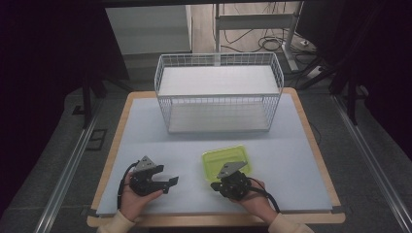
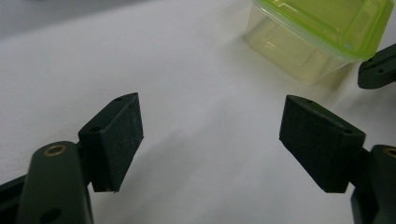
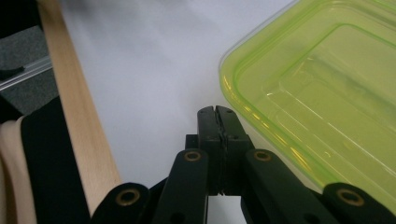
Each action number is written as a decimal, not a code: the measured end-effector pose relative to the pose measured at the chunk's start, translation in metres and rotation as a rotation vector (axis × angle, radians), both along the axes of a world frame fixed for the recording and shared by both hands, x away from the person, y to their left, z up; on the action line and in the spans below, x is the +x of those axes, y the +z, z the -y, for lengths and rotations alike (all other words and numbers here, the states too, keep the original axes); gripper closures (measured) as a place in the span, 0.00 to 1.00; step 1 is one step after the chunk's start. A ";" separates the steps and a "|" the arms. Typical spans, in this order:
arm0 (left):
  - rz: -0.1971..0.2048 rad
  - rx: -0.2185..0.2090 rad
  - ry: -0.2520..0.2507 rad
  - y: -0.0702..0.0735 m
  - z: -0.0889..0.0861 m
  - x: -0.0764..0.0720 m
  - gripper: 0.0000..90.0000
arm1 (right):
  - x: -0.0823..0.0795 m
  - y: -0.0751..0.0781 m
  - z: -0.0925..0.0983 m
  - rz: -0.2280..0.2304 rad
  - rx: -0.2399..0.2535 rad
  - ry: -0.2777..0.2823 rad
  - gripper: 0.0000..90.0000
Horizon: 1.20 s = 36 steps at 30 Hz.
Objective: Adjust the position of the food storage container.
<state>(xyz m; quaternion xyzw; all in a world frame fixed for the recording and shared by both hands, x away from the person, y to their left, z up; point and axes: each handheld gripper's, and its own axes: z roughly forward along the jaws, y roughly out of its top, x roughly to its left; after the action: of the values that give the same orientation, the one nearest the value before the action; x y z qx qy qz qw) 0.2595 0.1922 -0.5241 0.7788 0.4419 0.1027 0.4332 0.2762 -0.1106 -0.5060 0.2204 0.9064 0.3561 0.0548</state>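
Note:
A lime-green lidded plastic container (image 1: 226, 161) sits on the white mat near the front, right of centre. My right gripper (image 1: 214, 186) lies just in front of it and points left, its jaws shut with nothing between them. In the right gripper view the shut fingertips (image 3: 217, 113) rest beside the container's lid (image 3: 322, 102) and grip nothing. My left gripper (image 1: 170, 182) is at the front left, points right toward the container, and is open. In the left gripper view its pads (image 2: 116, 135) stand wide apart over bare mat, with the container (image 2: 317, 37) farther off.
A white wire basket (image 1: 218, 99) stands at the back centre of the mat. The table's wooden edge (image 1: 214, 219) runs along the front, close to both hands. A black jaw of the other gripper (image 2: 378, 67) shows at the right of the left gripper view.

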 end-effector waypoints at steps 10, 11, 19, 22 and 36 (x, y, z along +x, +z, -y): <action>-0.001 0.002 0.006 -0.001 -0.002 0.001 0.23 | 0.003 -0.003 -0.011 0.033 0.008 -0.046 1.00; -0.001 0.002 0.006 -0.001 -0.002 0.001 0.23 | 0.003 -0.003 -0.011 0.037 0.012 -0.052 1.00; -0.005 0.000 0.008 0.000 -0.002 0.001 0.23 | -0.003 0.002 -0.008 0.036 0.048 -0.034 1.00; -0.021 -0.004 0.024 0.000 -0.003 0.001 0.24 | -0.009 0.014 0.008 0.063 0.097 -0.033 1.00; -0.048 0.009 0.056 0.002 -0.002 0.005 0.24 | 0.019 0.036 0.122 0.056 0.222 -0.304 0.97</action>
<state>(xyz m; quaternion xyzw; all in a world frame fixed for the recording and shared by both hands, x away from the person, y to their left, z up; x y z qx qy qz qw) 0.2648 0.1947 -0.5220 0.7703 0.4733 0.0978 0.4160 0.2948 -0.2325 -0.4701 0.3495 0.8160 0.4474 0.1086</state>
